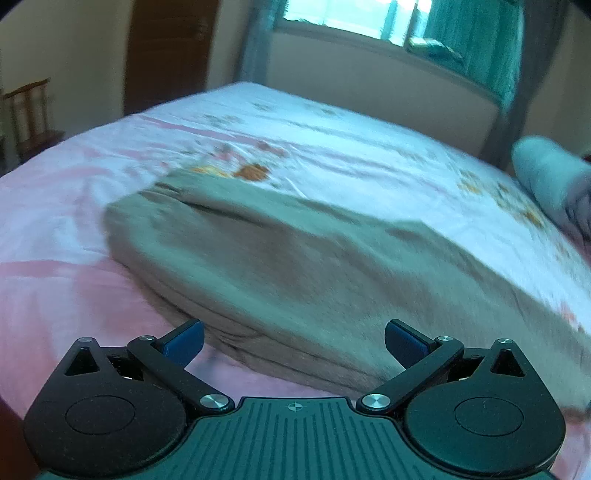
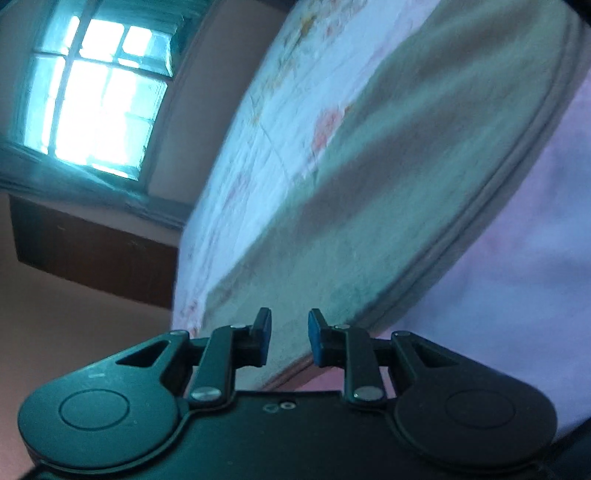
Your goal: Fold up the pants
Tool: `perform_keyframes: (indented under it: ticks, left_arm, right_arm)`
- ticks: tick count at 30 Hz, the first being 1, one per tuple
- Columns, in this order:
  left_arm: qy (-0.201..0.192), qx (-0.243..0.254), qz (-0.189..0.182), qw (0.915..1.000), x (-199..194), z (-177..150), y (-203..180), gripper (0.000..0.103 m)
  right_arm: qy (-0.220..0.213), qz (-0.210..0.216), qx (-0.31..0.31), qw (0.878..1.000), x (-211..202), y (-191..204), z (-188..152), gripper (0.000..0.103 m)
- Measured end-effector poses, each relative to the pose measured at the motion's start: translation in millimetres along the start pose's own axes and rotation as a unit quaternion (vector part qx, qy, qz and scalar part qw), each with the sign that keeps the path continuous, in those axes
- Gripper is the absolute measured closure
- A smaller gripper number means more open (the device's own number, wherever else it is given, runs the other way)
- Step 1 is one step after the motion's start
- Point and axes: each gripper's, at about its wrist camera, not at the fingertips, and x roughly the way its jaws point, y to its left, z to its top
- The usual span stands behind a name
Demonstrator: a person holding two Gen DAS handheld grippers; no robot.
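- Behind the bed, in the left wrist view, a window [image 1: 354,18] with greenish curtains sits above a pale wall, and a dark wooden door [image 1: 166,51] stands at the left.
- A wooden chair [image 1: 29,110] stands on the floor at the far left, apart from the bed edge.
- The bed sheet [image 1: 55,206] is pink and white with orange flower prints, and it covers the whole bed surface.
- The pants [image 1: 280,266] are grey-beige and lie flat on the sheet in a long folded band, running from the middle of the bed toward the right near corner.
- Their rounded end at the left is well inside the bed, with bare sheet all around it on the left and far sides.
- The left gripper [image 1: 294,343] hovers over the near long edge of the pants; its blue pads are spread wide and hold nothing.
- A pale blurred shape [image 1: 550,177] shows at the right edge of this view; what it is cannot be told.
- In the right wrist view the picture is tilted, and the right gripper [image 2: 290,341] is over the end of the pants [image 2: 388,177], close to the corner of the bed.
- Its jaws stand only a little apart, with a narrow gap, and no cloth is between them.
- The seamed edge of the pants runs beside a free strip of sheet [image 2: 517,277] on the right.
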Motion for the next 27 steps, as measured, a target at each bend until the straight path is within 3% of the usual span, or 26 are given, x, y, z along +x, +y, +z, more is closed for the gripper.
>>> perform_keyframes:
  ticks: [1,2,3,5,8,16,20,21,22,25,27]
  left_arm:
    - [0.0,-0.007,-0.004,1.0,-1,2,3,0.0]
    - [0.002,-0.015,-0.012,0.9998,-1,4,7,0.0]
    - [0.001,-0.021,-0.02,0.9996,-1,6,9,0.0]
    - [0.001,-0.026,-0.037,0.999,3,11,9,0.0]
    - [0.003,-0.037,-0.042,0.9984,9,15,6,0.0]
    - [0.009,-0.046,-0.047,0.9978,9,9,6,0.0]
    - [0.016,-0.058,-0.034,0.9976,9,3,21,0.0]
    - [0.018,-0.062,-0.031,0.9974,10,1,25,0.0]
    - [0.02,-0.065,-0.03,0.9972,10,-1,27,0.0]
    - [0.021,-0.069,-0.029,0.997,9,-6,34,0.0]
    - [0.022,-0.065,-0.028,0.9973,9,-9,35,0.0]
  right_arm:
    - [0.017,-0.039,-0.003,0.999,8,-1,-1,0.094]
    - [0.025,-0.046,0.008,0.999,10,-5,-5,0.095]
    - [0.027,-0.03,0.023,0.999,9,-6,-7,0.087]
    - [0.022,0.02,0.043,0.999,1,-5,-12,0.086]
    - [0.049,0.046,0.075,0.995,7,-9,-18,0.086]
    - [0.066,0.049,0.114,0.99,40,-14,-31,0.086]
    - [0.069,0.048,0.117,0.99,53,-6,-32,0.087]
    - [0.066,0.047,0.115,0.99,56,-3,-32,0.098]
    - [0.064,0.043,0.106,0.991,59,1,-32,0.103]
    - [0.047,0.058,0.063,0.995,49,21,-34,0.103]
    - [0.046,0.04,0.045,0.997,47,21,-37,0.103]
